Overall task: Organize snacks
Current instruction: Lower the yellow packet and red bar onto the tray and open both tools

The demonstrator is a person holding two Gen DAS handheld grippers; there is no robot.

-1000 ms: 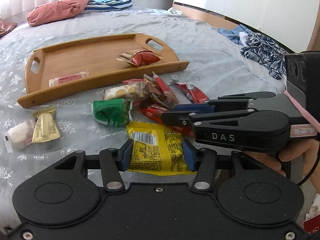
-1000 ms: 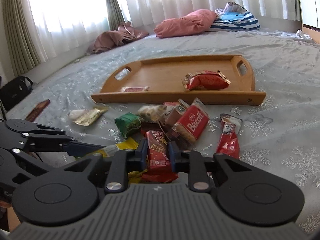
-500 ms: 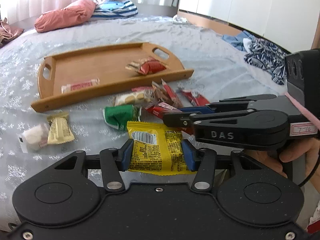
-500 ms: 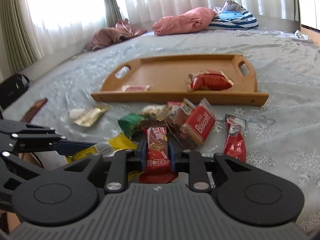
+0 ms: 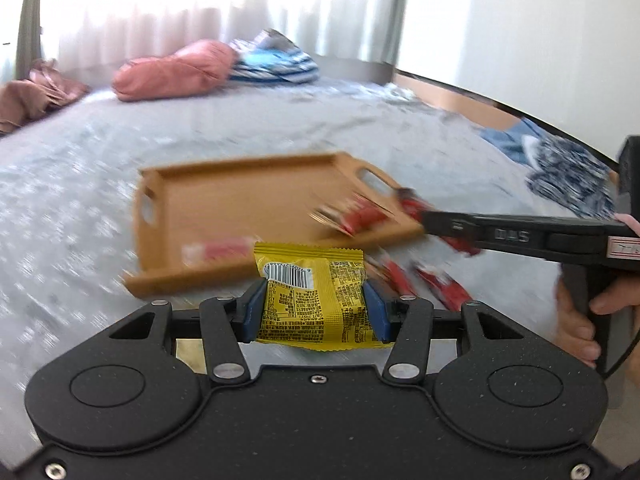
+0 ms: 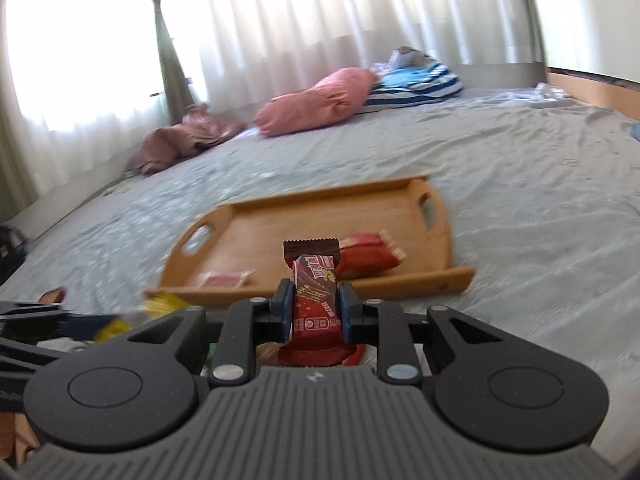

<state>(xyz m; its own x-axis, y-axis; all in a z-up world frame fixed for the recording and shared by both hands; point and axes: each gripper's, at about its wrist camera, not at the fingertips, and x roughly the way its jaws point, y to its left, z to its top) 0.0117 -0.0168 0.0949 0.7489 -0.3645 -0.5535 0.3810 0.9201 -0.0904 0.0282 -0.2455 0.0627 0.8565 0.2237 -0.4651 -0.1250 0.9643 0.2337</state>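
My left gripper (image 5: 314, 306) is shut on a yellow snack packet (image 5: 312, 292) and holds it in the air in front of the wooden tray (image 5: 240, 200). My right gripper (image 6: 314, 312) is shut on a red wafer bar (image 6: 314, 296), lifted and facing the same tray (image 6: 280, 224). The right gripper also shows in the left wrist view (image 5: 436, 220) near the tray's right corner. The tray holds a red packet (image 6: 370, 258) and a small pink packet (image 6: 226, 280). Both views are motion-blurred.
Red snack packets (image 5: 436, 284) lie on the grey bedspread (image 6: 540, 184) in front of the tray. A pink pillow (image 6: 316, 100) and striped cloth (image 6: 416, 84) lie at the far end by the curtains. Patterned clothes (image 5: 572, 176) lie at the right.
Both grippers have lifted their packets off the bedspread and moved up and forward toward the tray. The snack pile has dropped mostly out of view.
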